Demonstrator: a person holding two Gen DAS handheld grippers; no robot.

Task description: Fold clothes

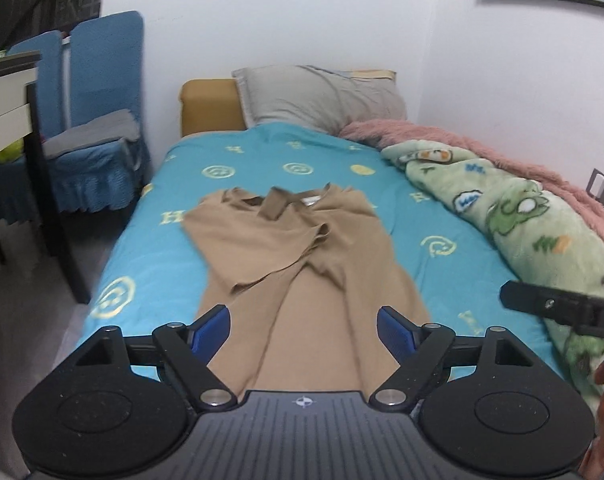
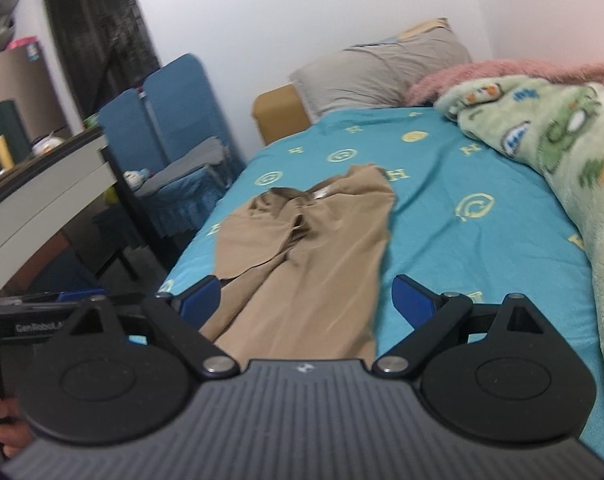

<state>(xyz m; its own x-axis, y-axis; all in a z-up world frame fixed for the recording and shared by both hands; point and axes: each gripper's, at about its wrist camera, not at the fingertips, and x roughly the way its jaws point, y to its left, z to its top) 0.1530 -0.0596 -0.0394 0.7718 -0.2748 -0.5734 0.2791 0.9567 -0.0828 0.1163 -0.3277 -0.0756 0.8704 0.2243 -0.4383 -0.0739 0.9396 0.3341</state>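
A tan garment (image 1: pixel 294 264) lies lengthwise on the bed's turquoise sheet (image 1: pixel 421 208), its left sleeve folded across the chest and its collar at the far end. My left gripper (image 1: pixel 303 334) hovers over the garment's near end, jaws wide apart, with no cloth between the blue pads (image 1: pixel 212 332). In the right wrist view the same garment (image 2: pixel 309 248) runs away from me. My right gripper (image 2: pixel 305 300) is open above its near end and holds nothing. The right tool's black finger (image 1: pixel 557 308) shows at the right edge of the left wrist view.
A grey pillow (image 1: pixel 321 98) lies at the head of the bed. A green cartoon blanket (image 1: pixel 513 232) and a pink fluffy one (image 1: pixel 481 144) pile along the right side by the wall. Blue-covered chairs (image 1: pixel 98 120) and a table (image 1: pixel 10 96) stand to the left.
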